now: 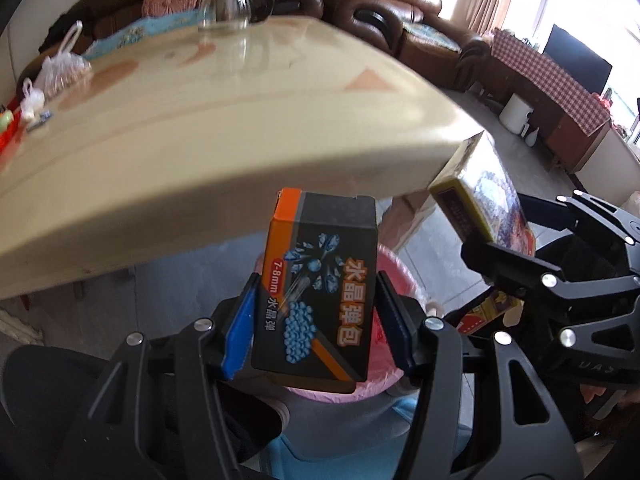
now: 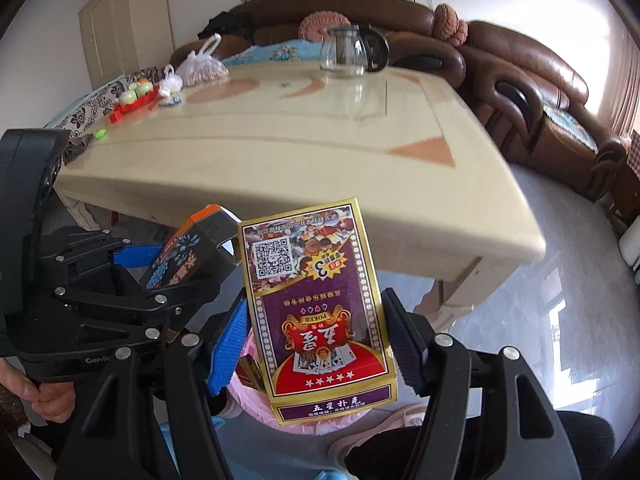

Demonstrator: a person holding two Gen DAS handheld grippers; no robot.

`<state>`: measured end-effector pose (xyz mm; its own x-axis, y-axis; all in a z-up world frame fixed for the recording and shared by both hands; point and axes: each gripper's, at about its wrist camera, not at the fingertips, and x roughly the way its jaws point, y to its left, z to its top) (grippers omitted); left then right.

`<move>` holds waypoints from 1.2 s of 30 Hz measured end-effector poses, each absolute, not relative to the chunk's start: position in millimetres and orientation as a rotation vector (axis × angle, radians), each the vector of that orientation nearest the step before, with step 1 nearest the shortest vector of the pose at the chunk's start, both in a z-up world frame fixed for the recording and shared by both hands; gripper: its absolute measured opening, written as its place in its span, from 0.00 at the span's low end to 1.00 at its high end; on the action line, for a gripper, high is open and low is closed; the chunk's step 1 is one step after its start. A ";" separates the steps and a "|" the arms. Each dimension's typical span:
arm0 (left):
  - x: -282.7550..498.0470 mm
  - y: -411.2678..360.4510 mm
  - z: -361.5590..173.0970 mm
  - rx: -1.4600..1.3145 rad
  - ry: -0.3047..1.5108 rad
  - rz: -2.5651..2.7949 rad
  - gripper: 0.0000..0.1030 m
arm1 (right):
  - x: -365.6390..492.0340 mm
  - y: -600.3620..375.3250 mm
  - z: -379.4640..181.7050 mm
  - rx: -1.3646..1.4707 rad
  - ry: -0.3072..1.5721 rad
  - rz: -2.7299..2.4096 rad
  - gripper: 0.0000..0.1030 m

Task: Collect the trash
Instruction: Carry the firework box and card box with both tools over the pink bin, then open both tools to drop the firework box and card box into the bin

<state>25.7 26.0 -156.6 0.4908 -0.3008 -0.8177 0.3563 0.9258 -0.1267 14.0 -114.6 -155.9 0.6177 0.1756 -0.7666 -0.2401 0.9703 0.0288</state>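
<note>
- Below the edge of the surface (image 2: 400,208), over a bin with a pink bag (image 1: 394,276): hanging there with two small cardboard boxes, one in each claw.
- Left claw (image 1: 316,320): partly open and pinching the dark box with orange trim (image 1: 320,296) across its two narrow sides, pads pressing flat against the card.
- Right claw (image 2: 316,344): somewhat wider, clamping the purple and gold card box (image 2: 316,312) by its long edges, printed face turned toward the camera and upside down.
- Sitting side by side, the two boxes near each other but apparently not touching.
- Judging both boxes as light and fairly stiff, yet thin-walled: likely denting under a hard squeeze, and glossy enough to slide if held loosely.
- Gripping across the narrow sides near the middle, as now, looking like the safest hold; letting go should need only a small widening of the pads.
- Showing only slivers of the pink bag beneath the boxes; rim and depth of the bin mostly covered by the claws and boxes.
- Not telling whether either box is full or empty.
- Blurring the far end of the surface, where a glass pot (image 2: 352,54), tied plastic bags (image 2: 200,66) and small red and green bits (image 2: 136,96) are lying; unclear which of those count as trash.
</note>
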 end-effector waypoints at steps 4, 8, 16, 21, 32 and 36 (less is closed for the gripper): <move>33.4 23.4 -181.0 0.056 1.037 -0.410 0.54 | 21.1 -117.1 -176.1 -0.064 0.921 0.245 0.61; 44.9 22.0 -202.6 0.053 1.085 -0.414 0.54 | 29.5 -119.9 -197.2 -0.061 0.965 0.241 0.61; 78.6 21.7 -244.3 -0.003 1.207 -0.412 0.54 | 54.1 -135.4 -246.2 -0.016 1.078 0.217 0.61; 95.5 19.6 -268.9 -0.035 1.272 -0.410 0.54 | 65.8 -138.8 -271.6 -0.023 1.135 0.204 0.61; 112.8 9.9 -325.8 -0.056 1.420 -0.399 0.54 | 87.1 -138.9 -329.1 -0.038 1.260 0.201 0.61; 120.6 9.0 -342.8 -0.069 1.462 -0.397 0.54 | 94.4 -134.9 -343.1 -0.042 1.300 0.203 0.61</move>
<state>120.6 9.0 -342.8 0.0560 -0.3030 -0.9513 0.2195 0.9333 -0.2843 94.4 -134.9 -343.1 0.2522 0.1251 -0.9596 -0.1728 0.9815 0.0826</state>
